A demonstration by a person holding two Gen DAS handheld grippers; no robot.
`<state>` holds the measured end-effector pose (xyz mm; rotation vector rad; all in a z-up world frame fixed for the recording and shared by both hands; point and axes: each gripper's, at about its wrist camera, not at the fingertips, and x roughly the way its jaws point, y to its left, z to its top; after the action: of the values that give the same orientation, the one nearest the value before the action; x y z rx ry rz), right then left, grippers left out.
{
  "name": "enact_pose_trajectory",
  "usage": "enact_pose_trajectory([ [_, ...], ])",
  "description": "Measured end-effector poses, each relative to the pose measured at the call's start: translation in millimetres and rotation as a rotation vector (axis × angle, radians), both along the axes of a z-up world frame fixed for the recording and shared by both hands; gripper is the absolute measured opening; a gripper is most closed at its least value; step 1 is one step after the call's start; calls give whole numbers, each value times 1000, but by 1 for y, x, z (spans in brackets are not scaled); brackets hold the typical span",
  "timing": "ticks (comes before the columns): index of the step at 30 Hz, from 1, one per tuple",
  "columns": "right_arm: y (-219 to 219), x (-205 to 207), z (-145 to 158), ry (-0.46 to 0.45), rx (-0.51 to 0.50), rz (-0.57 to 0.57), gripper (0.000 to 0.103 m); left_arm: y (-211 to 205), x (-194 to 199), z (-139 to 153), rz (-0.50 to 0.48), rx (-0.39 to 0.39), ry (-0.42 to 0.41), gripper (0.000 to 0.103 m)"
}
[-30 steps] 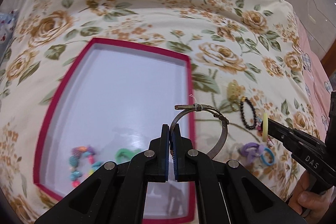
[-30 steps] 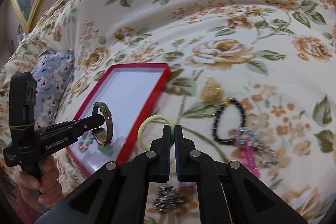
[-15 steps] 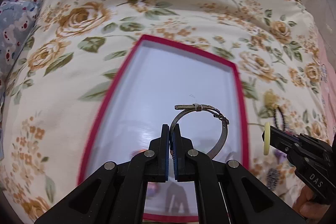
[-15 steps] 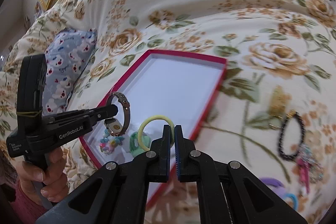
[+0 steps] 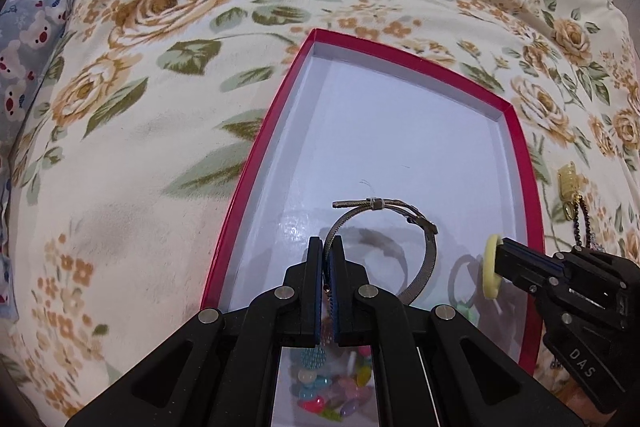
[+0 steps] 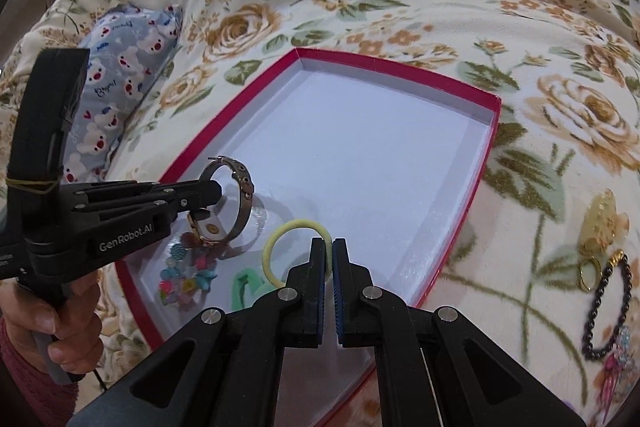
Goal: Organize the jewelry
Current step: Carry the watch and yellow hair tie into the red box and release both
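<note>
A red-rimmed tray [image 5: 532, 187] [image 6: 486, 147] with a white floor lies on the floral bedspread. My left gripper [image 5: 328, 243] [image 6: 218, 191] is shut on a brown metal-mesh watch band [image 5: 424, 251] [image 6: 244, 203], which hangs over the tray's near part. My right gripper [image 6: 331, 247] [image 5: 500, 261] is shut on a pale yellow hair tie [image 6: 280, 239] [image 5: 491, 267], also above the tray, just right of the band. Inside the tray near its front lie a colourful bead bracelet [image 6: 184, 275] [image 5: 340, 391] and a green hair tie [image 6: 242, 287].
On the bedspread right of the tray lie a gold hair clip [image 6: 604, 223] [image 5: 570, 181], a gold ring [image 6: 587, 273] and a black bead bracelet [image 6: 608, 311]. A grey bear-print pillow [image 6: 120, 67] sits at the left. A hand [image 6: 52, 331] holds the left gripper's grip.
Both grippers have moved leftward from the loose jewelry to over the tray and sunk lower, each still gripping its piece. The tray now fills the middle of both views.
</note>
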<state>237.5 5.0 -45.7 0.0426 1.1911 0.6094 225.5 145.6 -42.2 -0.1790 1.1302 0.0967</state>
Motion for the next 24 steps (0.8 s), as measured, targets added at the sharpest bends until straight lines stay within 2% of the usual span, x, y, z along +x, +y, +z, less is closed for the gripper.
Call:
enact_pose_trajectory([
  [11,6,3,-10,14,-30,20,6,-2,10,-8,0,6,8,3],
  [24,-3,-1,-1,22,27,-14,10,-7,11,-7,0,12,11,14],
])
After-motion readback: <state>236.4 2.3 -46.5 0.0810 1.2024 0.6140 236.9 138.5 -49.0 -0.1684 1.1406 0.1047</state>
